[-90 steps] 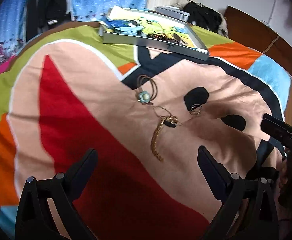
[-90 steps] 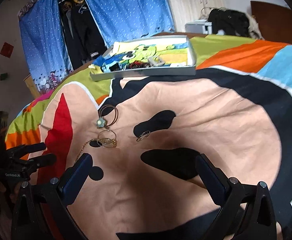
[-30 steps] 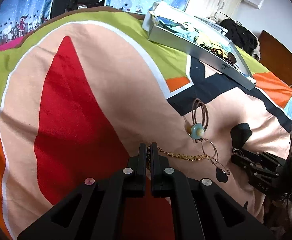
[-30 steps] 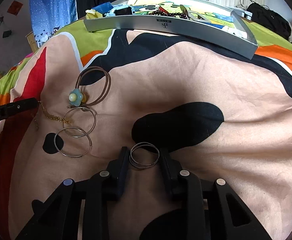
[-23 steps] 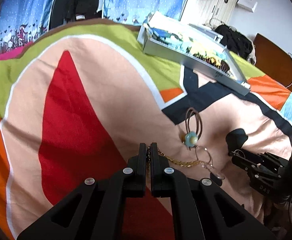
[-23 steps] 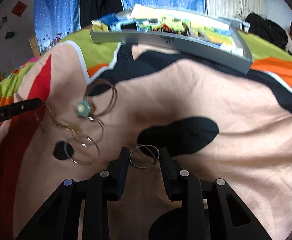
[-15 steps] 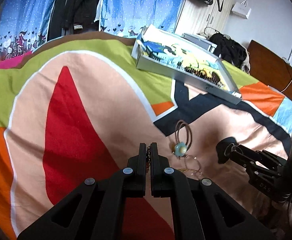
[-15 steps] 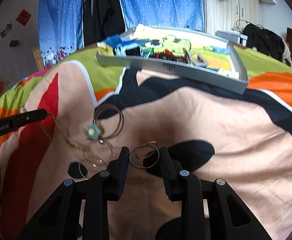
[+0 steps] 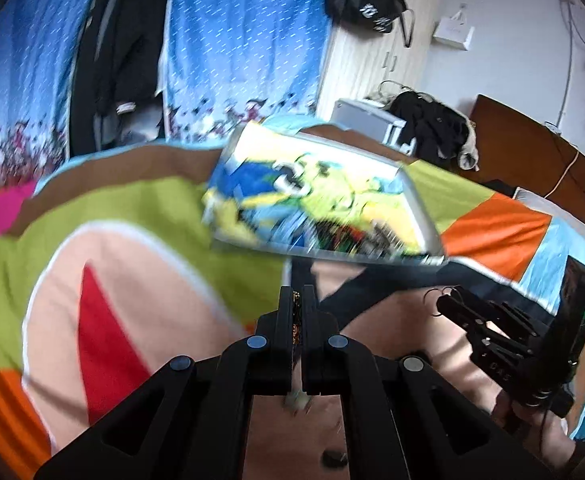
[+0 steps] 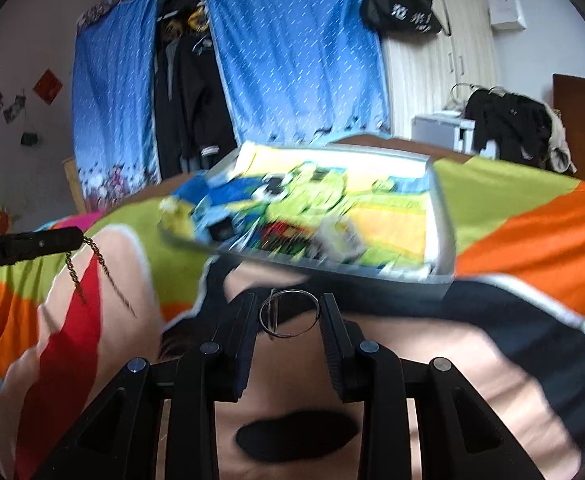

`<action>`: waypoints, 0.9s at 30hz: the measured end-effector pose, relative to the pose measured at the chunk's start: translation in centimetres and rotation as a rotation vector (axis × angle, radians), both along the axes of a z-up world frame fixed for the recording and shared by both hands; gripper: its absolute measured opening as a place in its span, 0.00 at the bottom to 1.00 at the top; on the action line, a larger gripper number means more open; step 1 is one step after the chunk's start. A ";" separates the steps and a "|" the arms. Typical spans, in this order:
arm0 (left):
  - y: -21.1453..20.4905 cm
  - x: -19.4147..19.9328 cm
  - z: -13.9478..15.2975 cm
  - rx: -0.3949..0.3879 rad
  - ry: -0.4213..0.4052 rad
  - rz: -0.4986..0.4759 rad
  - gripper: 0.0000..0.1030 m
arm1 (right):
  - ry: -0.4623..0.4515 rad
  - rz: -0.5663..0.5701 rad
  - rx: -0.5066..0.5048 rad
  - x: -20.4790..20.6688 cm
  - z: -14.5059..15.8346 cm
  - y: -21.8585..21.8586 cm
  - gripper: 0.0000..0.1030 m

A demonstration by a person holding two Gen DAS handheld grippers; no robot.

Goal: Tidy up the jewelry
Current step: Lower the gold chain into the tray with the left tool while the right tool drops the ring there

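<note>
Above the patchwork bed, both tongs have risen since a second ago toward the tray at 12 o'clock. Left tongs stay clamped on the gold chain, now dangling; right tongs pinch the wire rings between them. Tray lettering is blurred.
</note>
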State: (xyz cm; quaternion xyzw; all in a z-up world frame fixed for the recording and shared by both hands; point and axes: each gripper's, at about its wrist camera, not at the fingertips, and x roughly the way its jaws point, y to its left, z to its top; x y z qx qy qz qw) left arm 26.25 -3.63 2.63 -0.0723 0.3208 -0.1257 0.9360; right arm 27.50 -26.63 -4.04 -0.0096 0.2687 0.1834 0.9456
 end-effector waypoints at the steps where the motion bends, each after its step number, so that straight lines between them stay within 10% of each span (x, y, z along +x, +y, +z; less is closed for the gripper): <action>1: -0.7 1.0 0.6 0.003 -0.012 -0.008 0.00 | -0.013 -0.012 0.006 0.8 0.3 -0.6 0.28; 13: -7.4 14.5 2.7 -0.034 -0.114 -0.032 0.00 | -0.029 -0.134 0.113 8.7 -0.3 -5.8 0.28; 27: -8.1 19.2 -5.2 -0.048 0.166 -0.061 0.00 | 0.105 -0.189 0.081 10.6 -3.6 -6.3 0.29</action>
